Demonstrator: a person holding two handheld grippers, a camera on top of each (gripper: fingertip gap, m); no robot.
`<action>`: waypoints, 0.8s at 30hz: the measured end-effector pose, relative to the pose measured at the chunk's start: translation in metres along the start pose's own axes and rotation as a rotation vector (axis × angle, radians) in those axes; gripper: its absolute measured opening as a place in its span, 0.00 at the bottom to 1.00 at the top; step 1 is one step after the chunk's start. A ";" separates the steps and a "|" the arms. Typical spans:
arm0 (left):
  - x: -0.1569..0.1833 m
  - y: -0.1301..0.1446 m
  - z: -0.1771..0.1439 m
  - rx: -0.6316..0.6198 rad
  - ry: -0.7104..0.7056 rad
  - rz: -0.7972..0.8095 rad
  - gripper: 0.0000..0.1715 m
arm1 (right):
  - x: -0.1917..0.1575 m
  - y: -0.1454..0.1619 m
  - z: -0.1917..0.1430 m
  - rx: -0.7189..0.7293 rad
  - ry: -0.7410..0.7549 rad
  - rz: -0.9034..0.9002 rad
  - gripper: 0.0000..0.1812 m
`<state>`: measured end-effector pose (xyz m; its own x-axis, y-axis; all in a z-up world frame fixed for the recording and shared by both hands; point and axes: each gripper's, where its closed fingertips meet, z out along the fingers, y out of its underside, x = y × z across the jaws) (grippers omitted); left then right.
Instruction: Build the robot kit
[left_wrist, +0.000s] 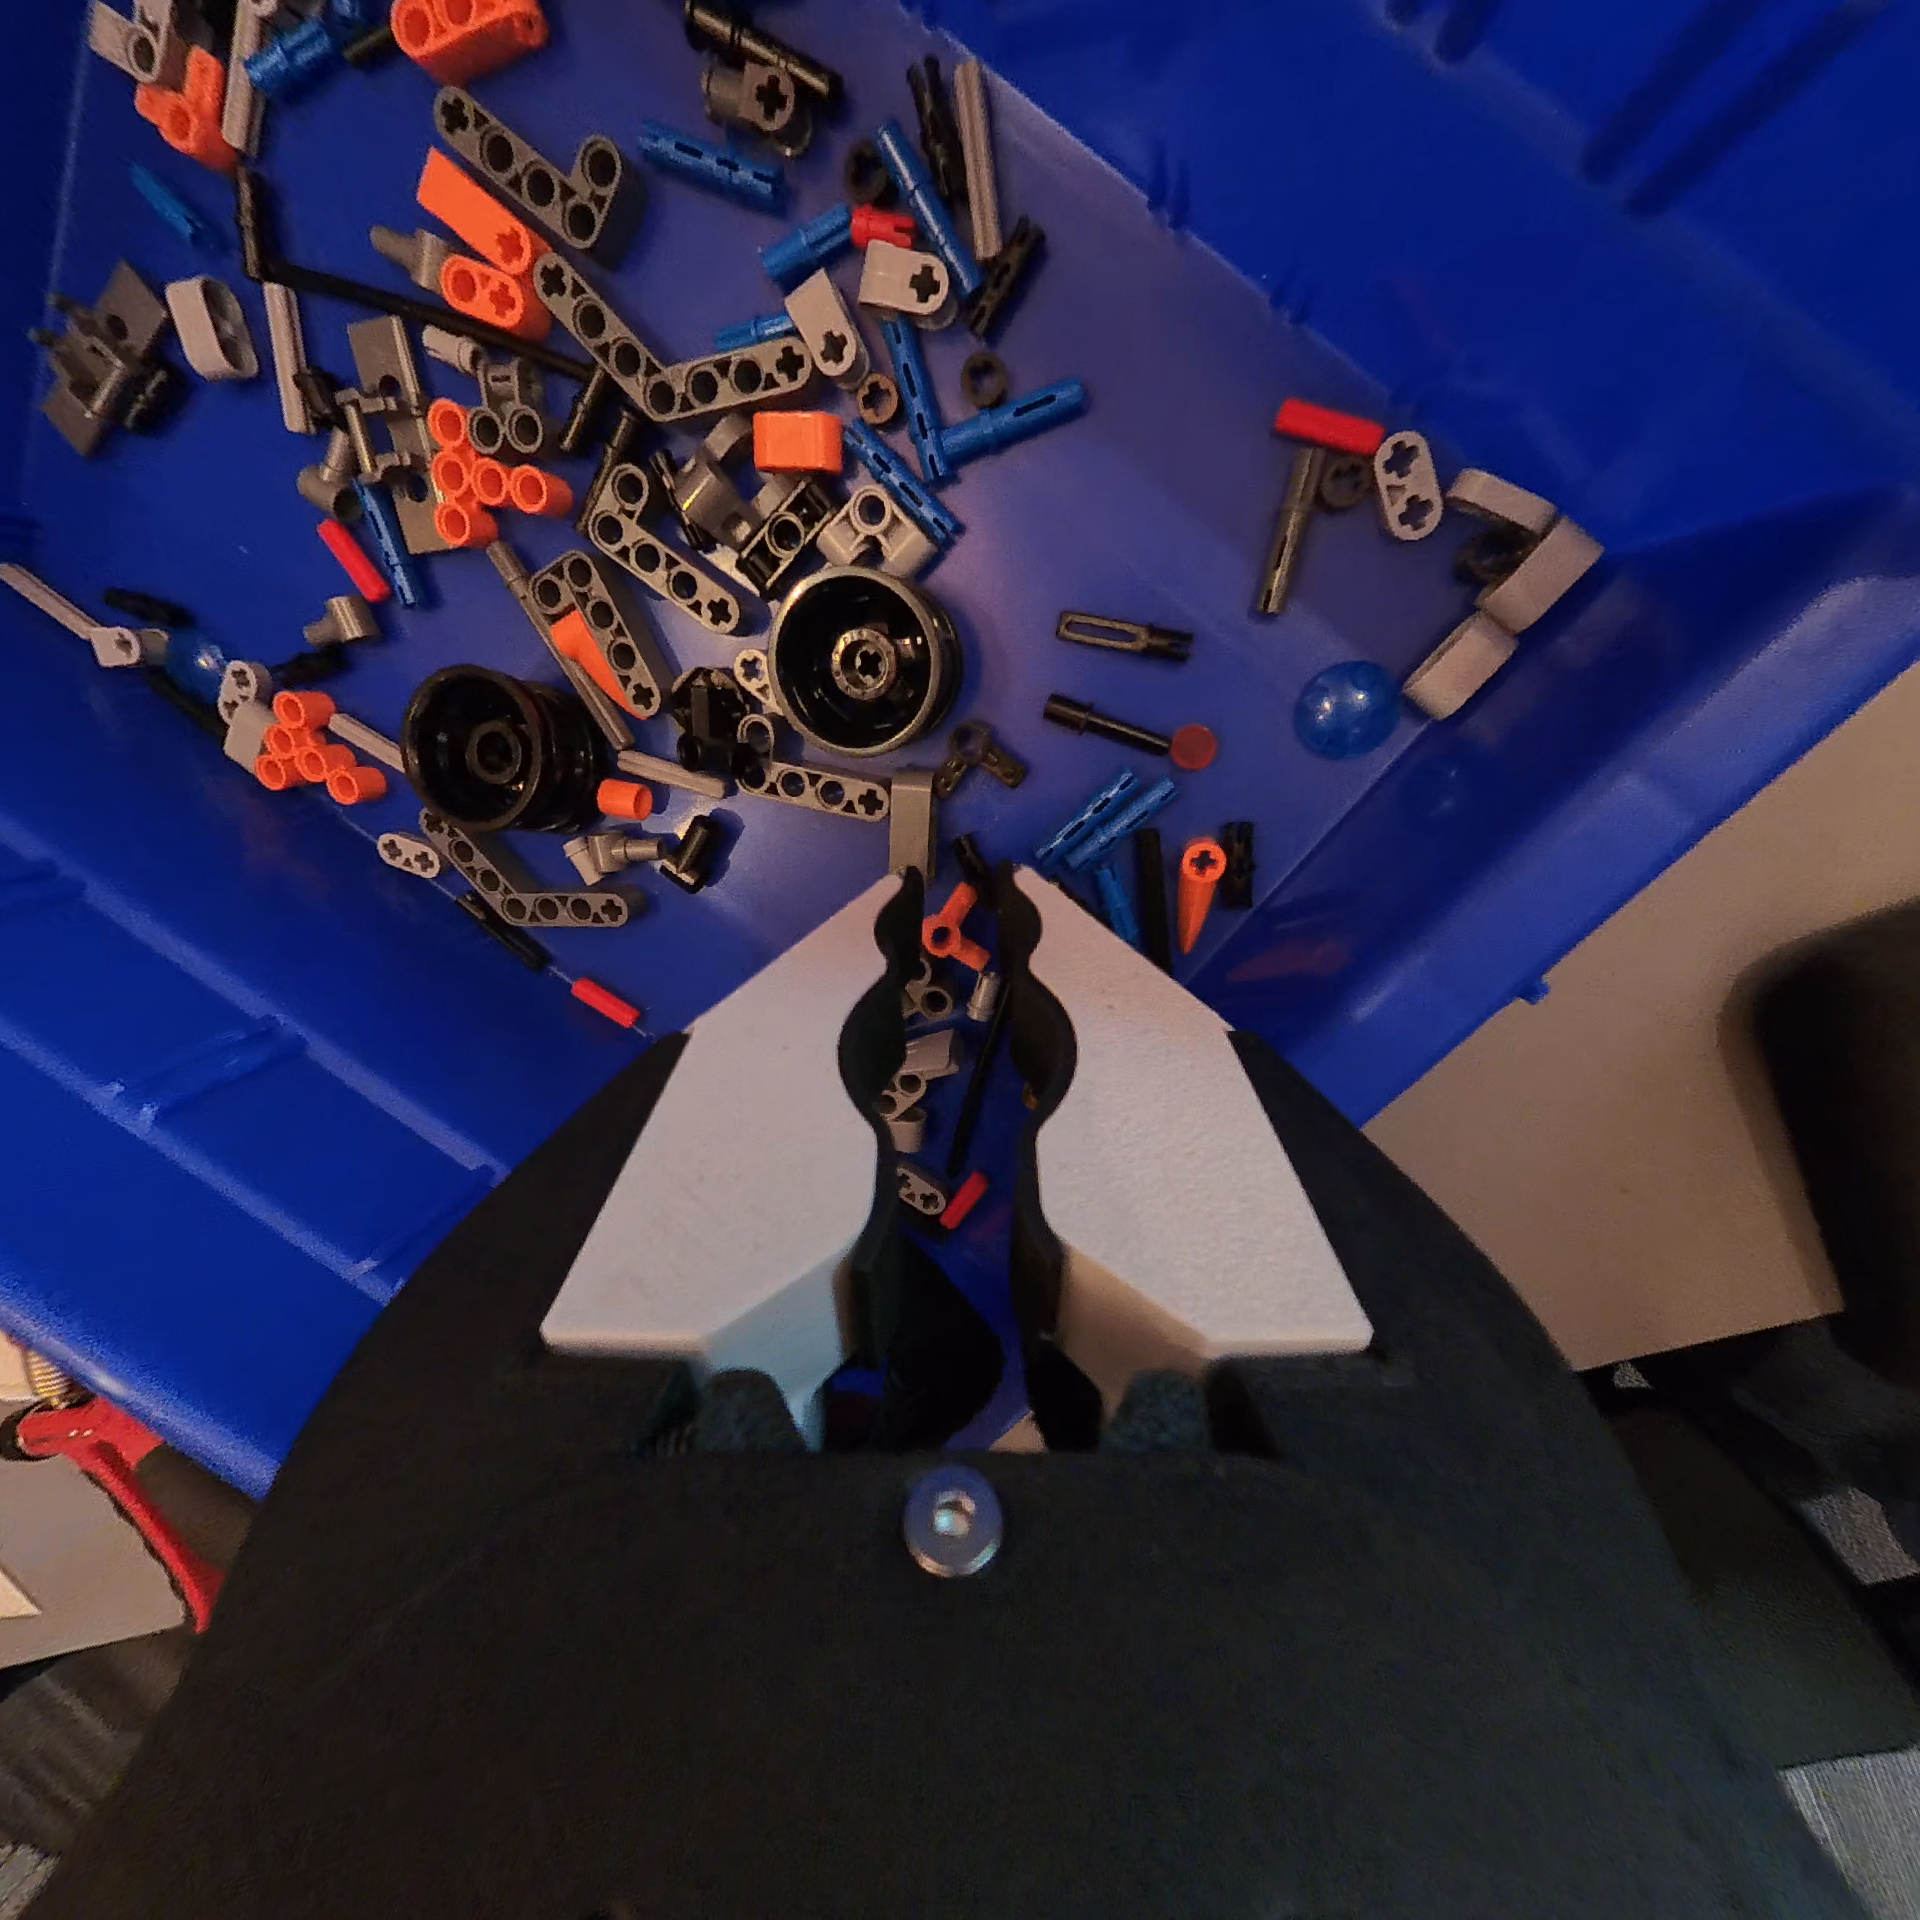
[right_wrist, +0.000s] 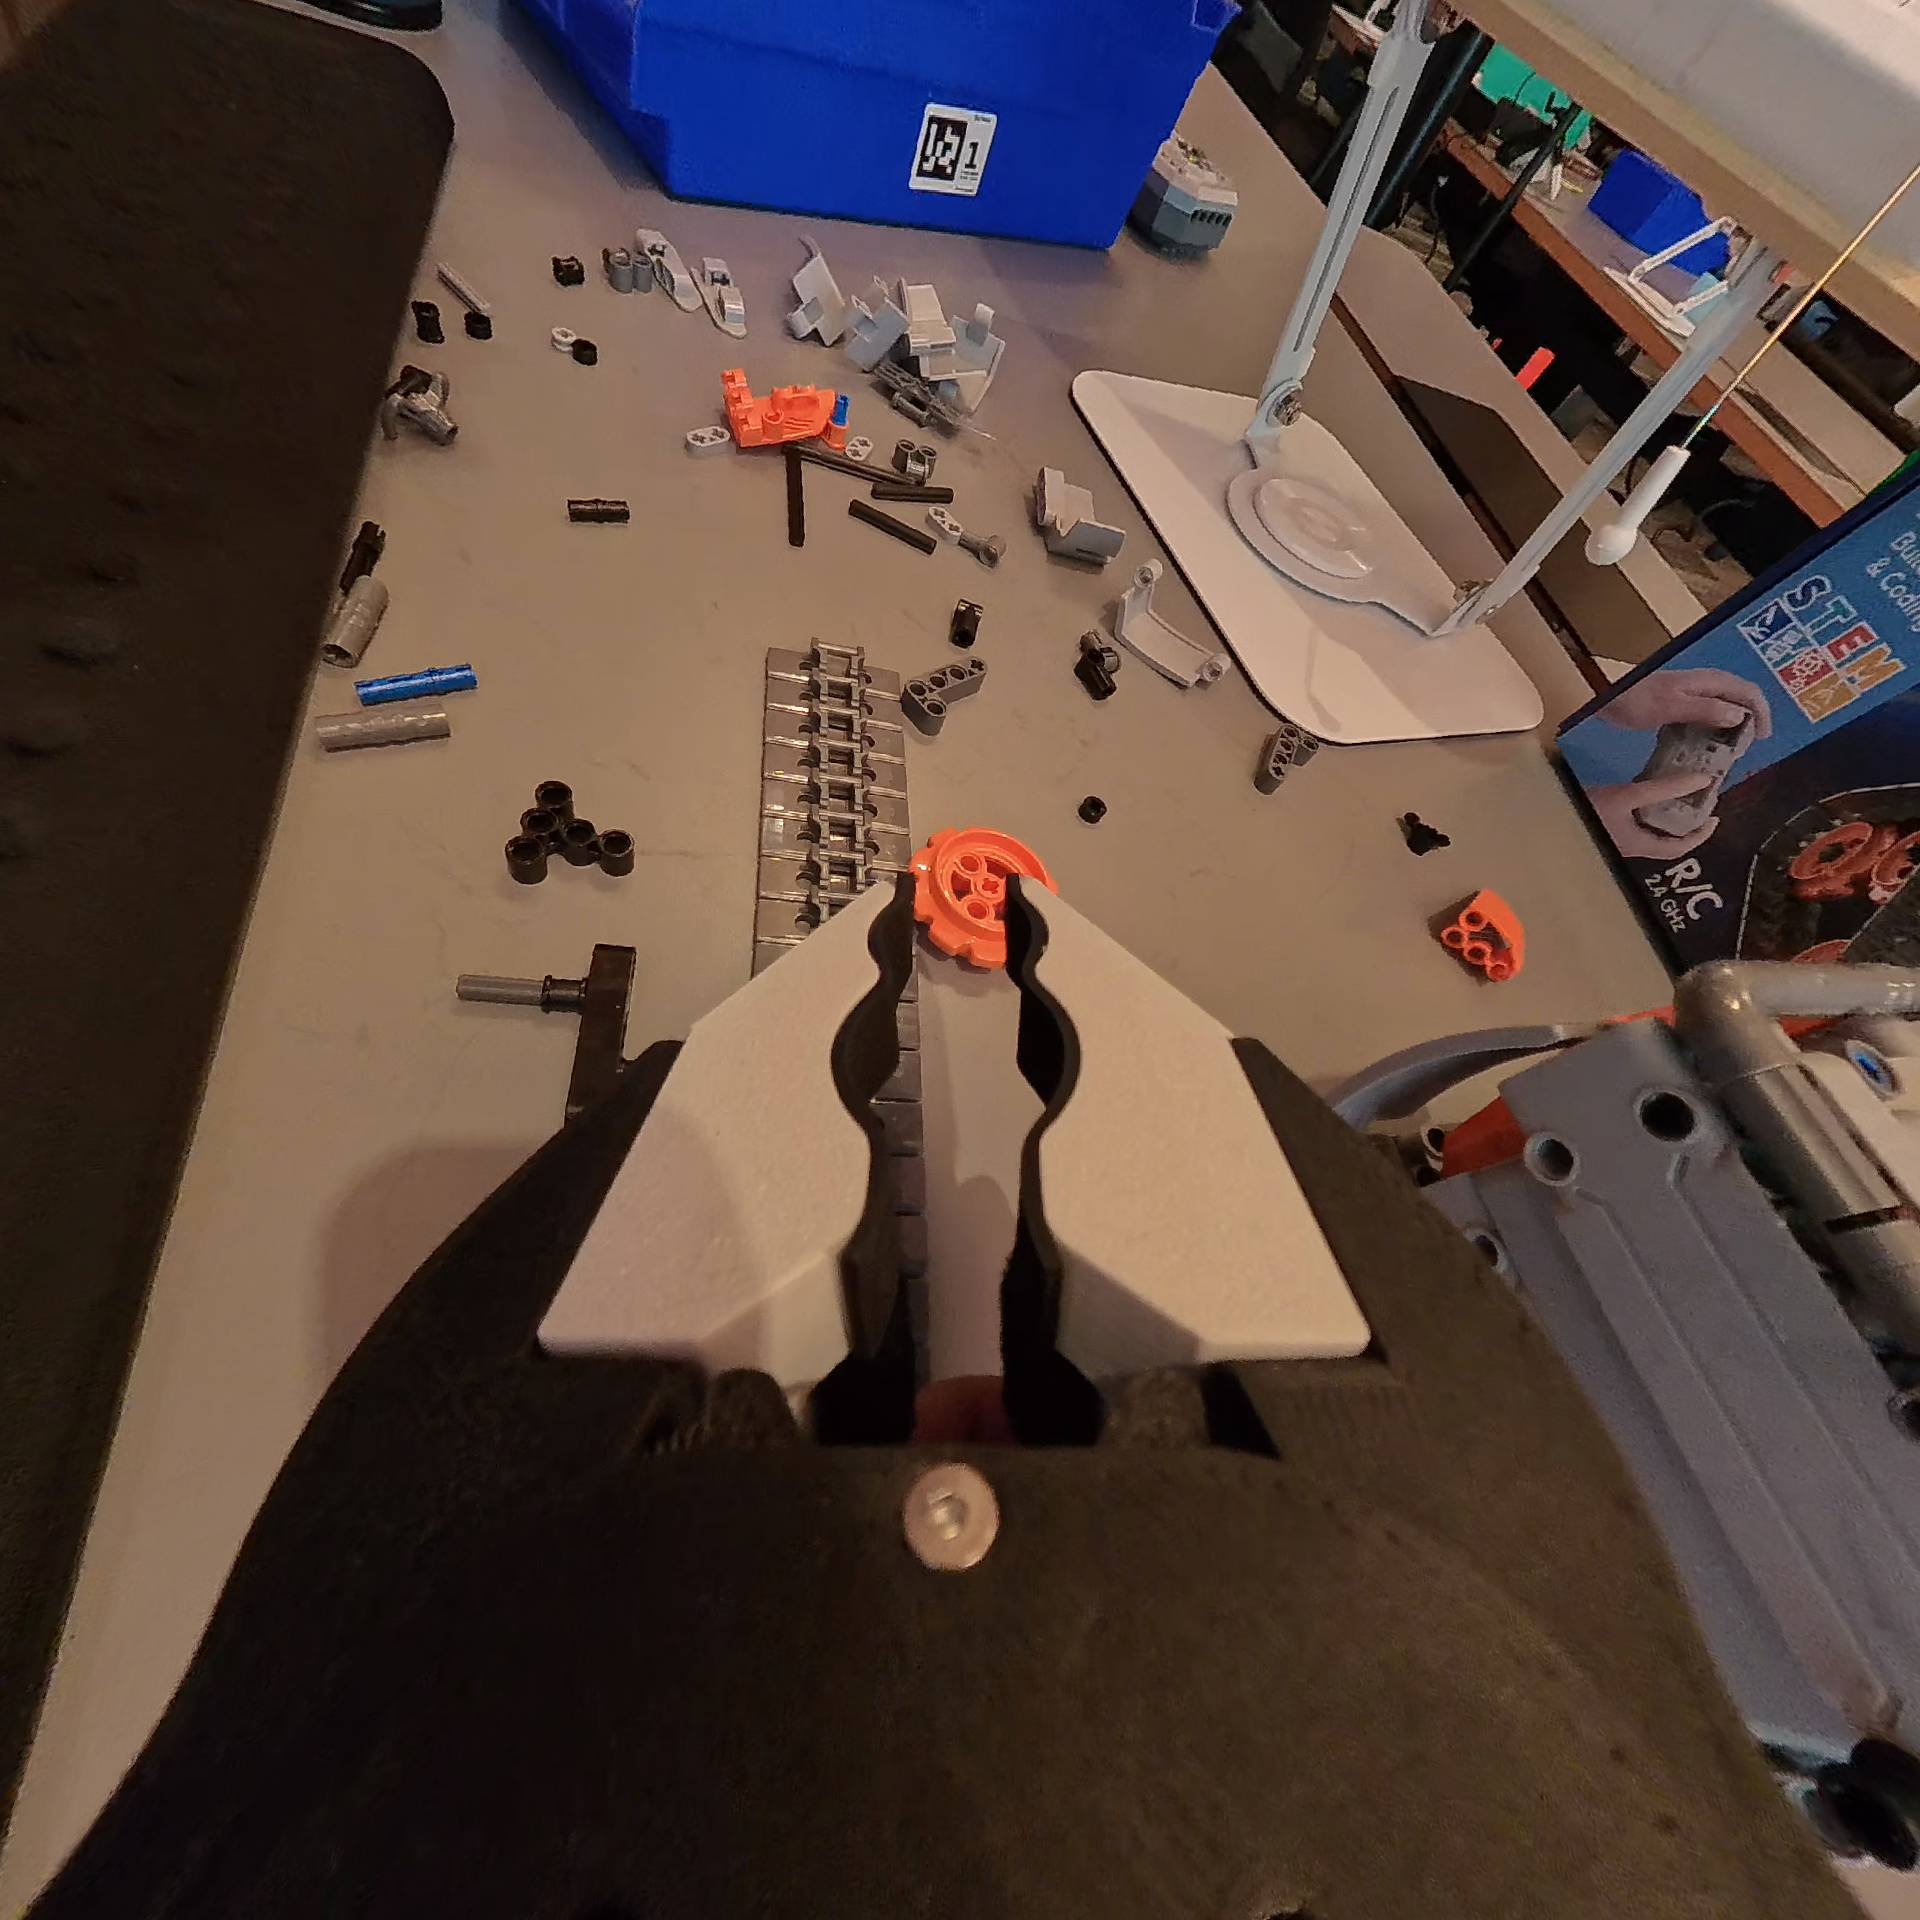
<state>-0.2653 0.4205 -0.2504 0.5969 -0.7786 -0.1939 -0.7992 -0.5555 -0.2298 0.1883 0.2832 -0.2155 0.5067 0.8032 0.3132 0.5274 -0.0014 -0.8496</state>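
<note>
Between the tips of the right gripper (right_wrist: 961, 894) sits an orange gear wheel (right_wrist: 971, 902), pinched by both tips, its flat face turned toward the camera and its axle hole pointing along the fingers; a grey tread strip (right_wrist: 831, 769) runs lengthwise away just left of it on the grey table (right_wrist: 644, 935); bare table lies to the right, short of the white lamp base (right_wrist: 1299, 582). Left gripper (left_wrist: 958, 883) hangs over the blue bin (left_wrist: 1351, 260), jaws slightly parted and holding nothing; a small orange connector (left_wrist: 951, 925) lies below its tips, with two black wheels (left_wrist: 862, 660) farther left among loose parts.
</note>
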 end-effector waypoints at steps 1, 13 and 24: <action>-0.001 0.000 0.000 -0.002 -0.002 -0.001 0.08 | 0.000 0.000 0.000 0.000 0.000 0.000 0.08; 0.005 -0.005 0.010 -0.029 0.003 0.013 0.03 | 0.000 -0.001 -0.001 0.003 0.000 -0.002 0.08; 0.052 -0.066 -0.086 0.370 0.019 0.087 0.02 | 0.001 -0.010 -0.005 0.018 0.020 -0.029 0.08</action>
<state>-0.1872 0.3913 -0.1629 0.5237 -0.8254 -0.2108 -0.7651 -0.3469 -0.5425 0.1868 0.2810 -0.2052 0.5050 0.7907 0.3460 0.5297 0.0326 -0.8476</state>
